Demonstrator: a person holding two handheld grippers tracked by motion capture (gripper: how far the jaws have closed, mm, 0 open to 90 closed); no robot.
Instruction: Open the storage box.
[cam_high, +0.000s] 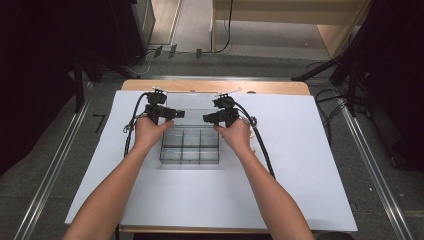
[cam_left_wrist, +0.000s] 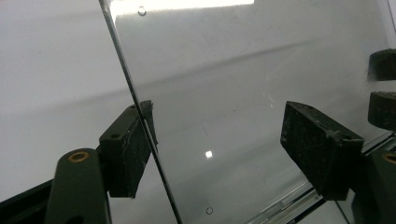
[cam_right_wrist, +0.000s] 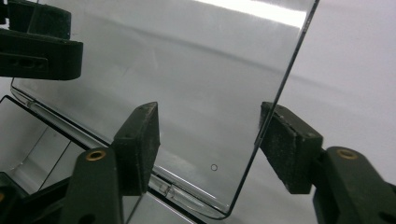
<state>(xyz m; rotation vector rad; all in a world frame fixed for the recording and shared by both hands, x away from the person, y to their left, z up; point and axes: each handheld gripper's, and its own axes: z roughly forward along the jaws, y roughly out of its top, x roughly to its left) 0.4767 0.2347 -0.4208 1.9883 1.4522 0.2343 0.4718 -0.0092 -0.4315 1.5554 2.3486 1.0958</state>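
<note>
Letting go of the raised lid of the clear plastic compartment box (cam_high: 190, 147)

Both grippers are flanking the transparent hinged lid (cam_right_wrist: 187, 93), which is standing open behind the box at the middle of the white worktop (cam_high: 300, 165). The left gripper (cam_left_wrist: 219, 140) and right gripper (cam_right_wrist: 210, 140) are holding their jaws apart, each straddling a lid edge without clamping. Next probably comes drawing both hands clear.

White-topped table (cam_high: 300, 165) sits on grey floor (cam_high: 60, 150), metal rails (cam_high: 47, 175) either side of it. Beyond the table, a light wooden bench (cam_high: 280, 20) and loose cables (cam_high: 330, 102).
</note>
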